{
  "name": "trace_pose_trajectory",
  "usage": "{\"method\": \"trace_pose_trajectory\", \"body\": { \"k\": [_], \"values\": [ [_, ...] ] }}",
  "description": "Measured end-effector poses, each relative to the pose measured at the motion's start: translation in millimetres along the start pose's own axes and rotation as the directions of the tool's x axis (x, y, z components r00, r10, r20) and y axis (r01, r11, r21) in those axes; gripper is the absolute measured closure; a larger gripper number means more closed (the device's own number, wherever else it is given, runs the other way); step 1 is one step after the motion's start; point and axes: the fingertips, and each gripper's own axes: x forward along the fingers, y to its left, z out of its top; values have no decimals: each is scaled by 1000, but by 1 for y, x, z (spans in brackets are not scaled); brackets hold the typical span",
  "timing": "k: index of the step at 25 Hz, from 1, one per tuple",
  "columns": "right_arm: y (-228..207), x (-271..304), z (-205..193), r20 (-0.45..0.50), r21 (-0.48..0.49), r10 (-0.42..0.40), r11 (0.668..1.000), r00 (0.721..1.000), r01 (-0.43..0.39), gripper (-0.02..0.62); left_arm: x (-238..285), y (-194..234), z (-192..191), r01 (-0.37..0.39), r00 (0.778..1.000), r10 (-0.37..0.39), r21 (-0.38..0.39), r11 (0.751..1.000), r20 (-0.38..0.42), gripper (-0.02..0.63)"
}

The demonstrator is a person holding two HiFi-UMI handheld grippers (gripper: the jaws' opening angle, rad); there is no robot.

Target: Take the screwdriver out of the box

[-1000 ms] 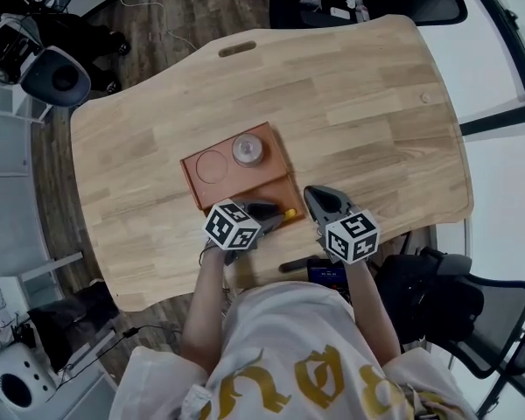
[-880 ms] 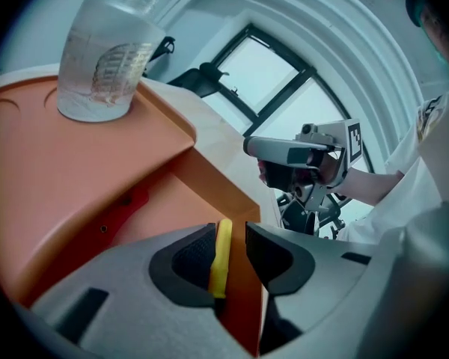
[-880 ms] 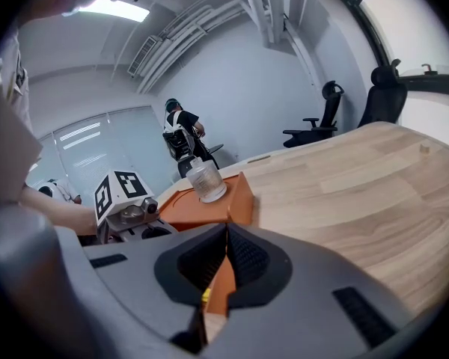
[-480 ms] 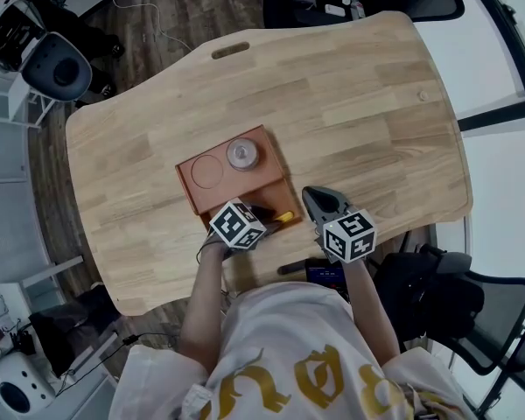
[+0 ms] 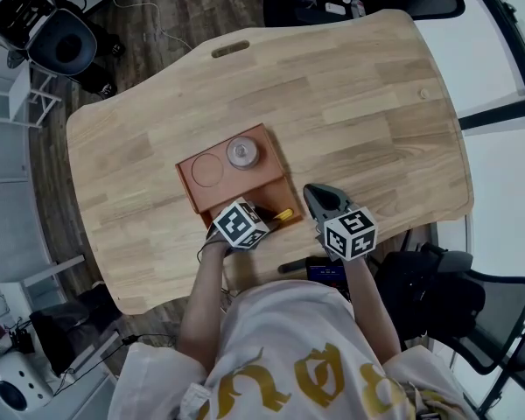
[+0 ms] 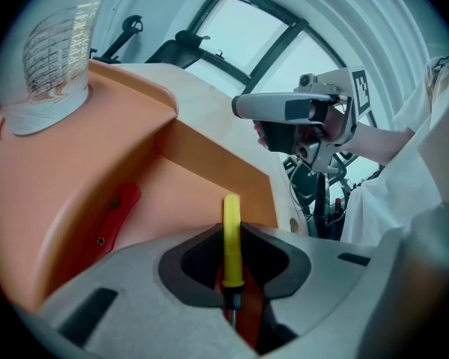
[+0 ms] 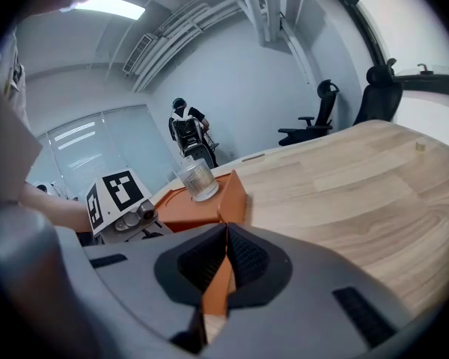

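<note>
The orange box (image 5: pixel 193 194) lies on the wooden table, with a screwdriver in its near compartment. The screwdriver's yellow handle (image 5: pixel 283 214) pokes out to the right of my left gripper (image 5: pixel 264 212). In the left gripper view the handle (image 6: pixel 232 230) stands between the closing jaws of that gripper (image 6: pixel 230 238), and both tips touch it. A red tool (image 6: pixel 116 215) lies deeper in the same compartment. My right gripper (image 5: pixel 319 198) hovers just right of the box, shut and empty; its tips (image 7: pixel 226 234) meet.
A clear glass cup (image 5: pixel 243 152) stands on the box's raised top beside a round recess (image 5: pixel 207 171). A dark device (image 5: pixel 328 274) lies at the table's near edge by the person's body. Office chairs (image 5: pixel 459 300) surround the table.
My left gripper has dipped lower and tilted down into the box's near compartment over the yellow handle. The right gripper has stayed where it was.
</note>
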Motion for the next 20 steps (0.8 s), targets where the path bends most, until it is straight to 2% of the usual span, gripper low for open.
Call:
{"method": "trace_pose_trajectory", "body": {
  "k": [2,4,7,9,14,17,20],
  "values": [
    [0,-1,1,2,-2,0,1000,1000,0,583,-5,4,2,-41,999,41,-2,999,15,535],
    [0,-1,3,4,-4,0,1000,1000,0,583,-11,13,6,-118,992,118,-7,993,33,535],
    [1,0,2,5,-9,3,1000,1000,-3,583,-19,30,8,-253,966,252,6,967,47,535],
    [3,1,2,4,-10,9,1000,1000,-9,583,-20,33,9,-301,953,299,41,953,47,535],
    [5,1,3,9,-8,16,1000,1000,-16,583,-11,34,3,-323,946,323,85,943,17,522],
    [5,-2,3,17,5,19,1000,1000,-19,583,-11,33,2,-345,939,345,84,935,12,522],
    [3,-4,4,19,3,15,1000,1000,-15,583,-11,35,4,-340,940,340,65,938,11,522]
  ]
}}
